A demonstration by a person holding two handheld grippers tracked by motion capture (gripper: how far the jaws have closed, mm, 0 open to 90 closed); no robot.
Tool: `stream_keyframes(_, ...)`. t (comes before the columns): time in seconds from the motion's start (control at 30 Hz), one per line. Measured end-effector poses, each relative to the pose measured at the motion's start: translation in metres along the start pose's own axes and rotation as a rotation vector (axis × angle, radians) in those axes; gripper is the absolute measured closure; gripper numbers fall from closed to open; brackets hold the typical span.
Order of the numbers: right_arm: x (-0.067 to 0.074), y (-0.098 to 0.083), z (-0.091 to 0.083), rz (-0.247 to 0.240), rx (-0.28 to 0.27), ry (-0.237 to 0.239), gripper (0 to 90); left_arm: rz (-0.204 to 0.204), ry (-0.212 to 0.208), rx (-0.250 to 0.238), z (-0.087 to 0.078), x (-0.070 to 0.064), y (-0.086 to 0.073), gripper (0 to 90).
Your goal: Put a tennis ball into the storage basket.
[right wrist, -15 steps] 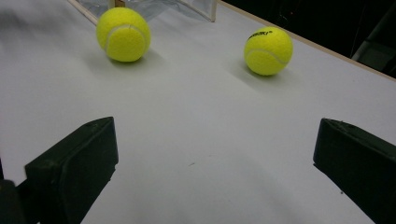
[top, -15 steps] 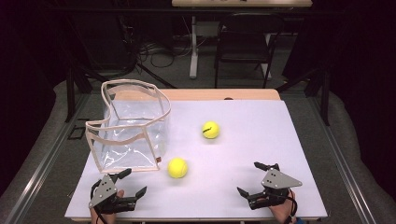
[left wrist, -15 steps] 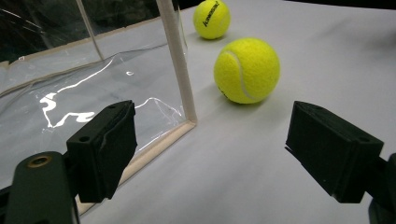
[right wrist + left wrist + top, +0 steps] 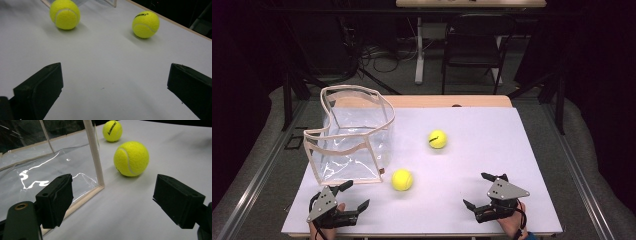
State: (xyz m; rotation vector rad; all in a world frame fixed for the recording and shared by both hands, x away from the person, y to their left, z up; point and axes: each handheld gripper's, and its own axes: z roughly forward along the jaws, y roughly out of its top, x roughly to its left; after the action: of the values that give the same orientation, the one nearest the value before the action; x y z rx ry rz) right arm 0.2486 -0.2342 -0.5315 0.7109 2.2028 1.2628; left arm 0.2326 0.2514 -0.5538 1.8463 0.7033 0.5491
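Two yellow tennis balls lie on the white table top [image 4: 492, 140]. The near ball [image 4: 402, 180] [image 4: 131, 158] [image 4: 64, 14] rests just right of a clear plastic bag [image 4: 354, 135] [image 4: 37, 170] with beige trim. The far ball [image 4: 437, 139] [image 4: 112, 130] [image 4: 145, 24] sits toward the middle of the table. My left gripper [image 4: 354, 195] [image 4: 125, 200] is at the front left corner, open and empty, with the bag's corner post in front of it. At the front right, my right gripper [image 4: 477, 190] [image 4: 115, 85] is open and empty, pointing toward both balls.
The bag stands open-topped at the table's left side. A wooden strip [image 4: 452, 101] runs along the table's far edge. Behind the table a chair [image 4: 472, 45] and cables [image 4: 382, 55] sit on the dark floor.
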Motion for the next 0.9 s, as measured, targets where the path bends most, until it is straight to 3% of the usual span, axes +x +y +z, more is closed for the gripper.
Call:
stream_keyframes(0.2,-0.003,0.006,0.002,0.005,0.018,-0.011,0.0,-0.006,0.0,-0.004,0.001,0.001,0.0,15.8)
stream_keyframes(0.9,-0.004,0.028,0.027,0.016,0.104,0.066,0.0,0.007,-0.013,-0.007,0.003,0.001,0.001,15.8)
